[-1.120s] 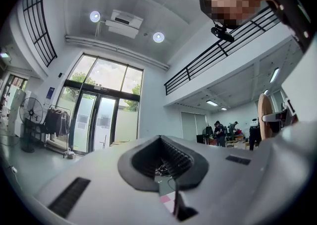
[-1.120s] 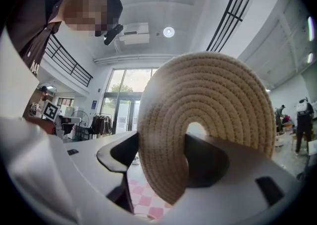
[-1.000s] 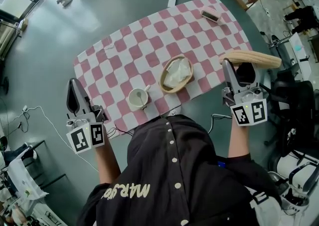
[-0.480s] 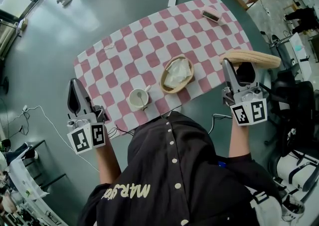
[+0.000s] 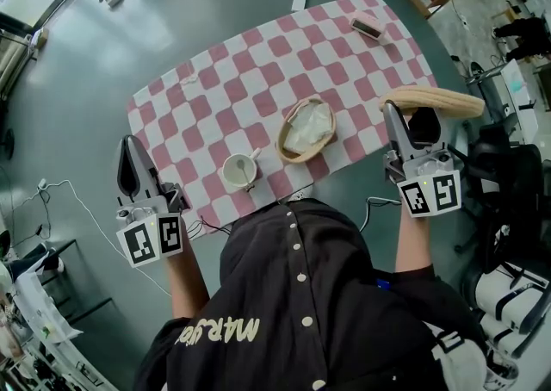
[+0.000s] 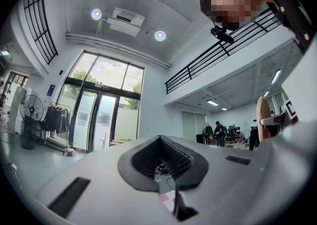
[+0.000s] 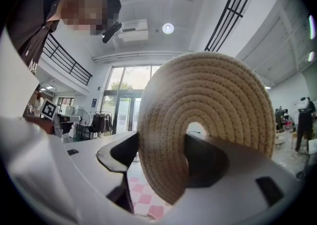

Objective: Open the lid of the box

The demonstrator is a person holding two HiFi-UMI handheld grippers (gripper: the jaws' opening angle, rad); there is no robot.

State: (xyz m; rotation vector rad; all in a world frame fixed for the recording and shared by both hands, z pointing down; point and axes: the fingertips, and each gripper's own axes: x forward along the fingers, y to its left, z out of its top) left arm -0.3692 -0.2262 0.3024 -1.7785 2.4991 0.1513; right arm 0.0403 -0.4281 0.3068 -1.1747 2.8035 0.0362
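A round woven basket (image 5: pixel 283 141), the box, stands open on the checked tablecloth (image 5: pixel 241 79) with crumpled white paper (image 5: pixel 308 128) inside it. Its flat coiled lid (image 5: pixel 435 102) is off the basket, held out past the table's right edge. My right gripper (image 5: pixel 407 119) is shut on the lid; in the right gripper view the lid (image 7: pixel 213 115) stands on edge between the jaws of my right gripper (image 7: pixel 166 157). My left gripper (image 5: pixel 129 167) hovers off the table's front left corner, jaws together and empty. In the left gripper view my left gripper (image 6: pixel 163 158) points up at the ceiling.
A white cup (image 5: pixel 238 170) sits left of the basket near the front edge. A small flat box (image 5: pixel 365 26) lies at the far right corner. Cables and a power strip (image 5: pixel 297 2) lie on the floor beyond. Dark equipment (image 5: pixel 504 165) crowds the right side.
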